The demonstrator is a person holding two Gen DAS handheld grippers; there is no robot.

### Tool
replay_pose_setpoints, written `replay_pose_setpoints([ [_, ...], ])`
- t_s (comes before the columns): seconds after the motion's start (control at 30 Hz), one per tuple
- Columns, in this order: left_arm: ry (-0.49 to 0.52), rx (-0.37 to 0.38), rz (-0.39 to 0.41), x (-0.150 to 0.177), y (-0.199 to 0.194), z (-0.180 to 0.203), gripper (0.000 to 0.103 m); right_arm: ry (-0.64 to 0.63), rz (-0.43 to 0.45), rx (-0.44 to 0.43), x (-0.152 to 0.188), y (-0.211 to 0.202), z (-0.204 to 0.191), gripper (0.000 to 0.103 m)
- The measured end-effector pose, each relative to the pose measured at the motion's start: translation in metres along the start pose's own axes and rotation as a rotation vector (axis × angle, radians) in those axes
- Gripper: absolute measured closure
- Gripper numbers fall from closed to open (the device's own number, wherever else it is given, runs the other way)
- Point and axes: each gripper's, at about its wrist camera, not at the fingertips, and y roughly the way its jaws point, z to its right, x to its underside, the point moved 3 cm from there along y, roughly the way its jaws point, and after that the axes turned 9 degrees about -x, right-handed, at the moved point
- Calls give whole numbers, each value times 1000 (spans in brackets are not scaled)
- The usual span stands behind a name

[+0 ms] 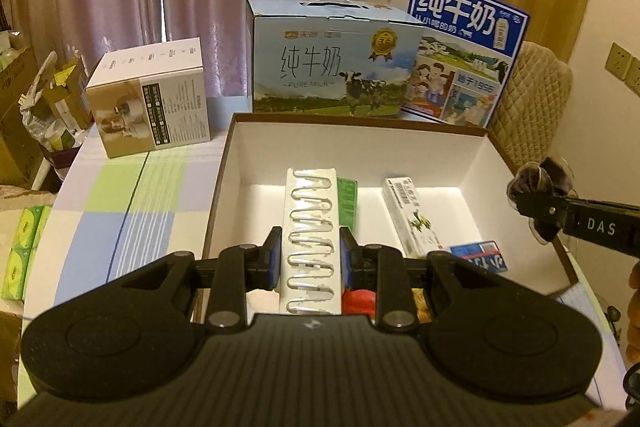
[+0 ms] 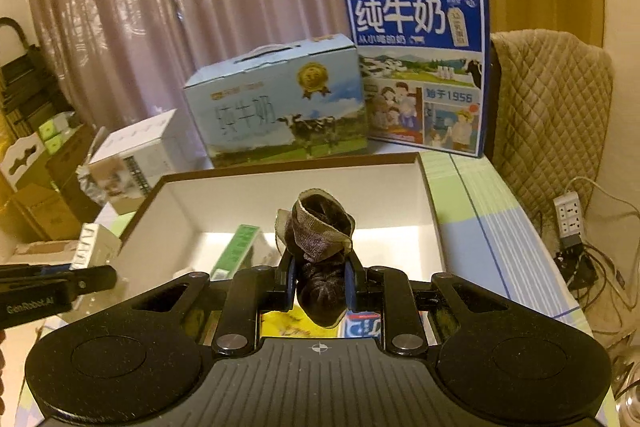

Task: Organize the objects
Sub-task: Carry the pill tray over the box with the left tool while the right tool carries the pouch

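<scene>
left gripper [image 1: 308,259] clamped on a white strip pack [image 1: 311,239] over the open white box [image 1: 256,163], right gripper [image 2: 320,287] squeezing a dark bundled sock [image 2: 320,251] above that same box, green carton [image 2: 236,251] and toothpaste box [image 1: 408,219] lying inside, milk cartons [image 1: 332,67] behind on the checked table [image 1: 132,203]

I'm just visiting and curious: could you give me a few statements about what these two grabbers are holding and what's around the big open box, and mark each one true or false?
1. The left gripper is clamped on a white blister card. True.
2. The right gripper is empty. False: it is shut on a dark bundled cloth.
3. The open box holds nothing. False: a green packet and a white tube box lie in it, among others.
4. Two milk cartons stand behind the open box. True.
5. The blue milk carton lies flat. False: it stands upright.
</scene>
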Motion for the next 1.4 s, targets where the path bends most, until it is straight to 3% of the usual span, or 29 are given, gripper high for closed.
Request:
replay_pose_setpoints([
  [0.6,-55,-9,1,-30,75,8,79,38,-57,87,-3,77,44,83],
  [1.1,-62,-57,-30,-23,107,14,80,73,-82,100,-2,91,53,83],
  [1.27,-48,-75,-12,-23,105,14,68,72,-85,97,-2,91,52,83],
  [1.4,-53,-71,-15,-23,105,14,65,76,-87,95,-2,91,52,83],
])
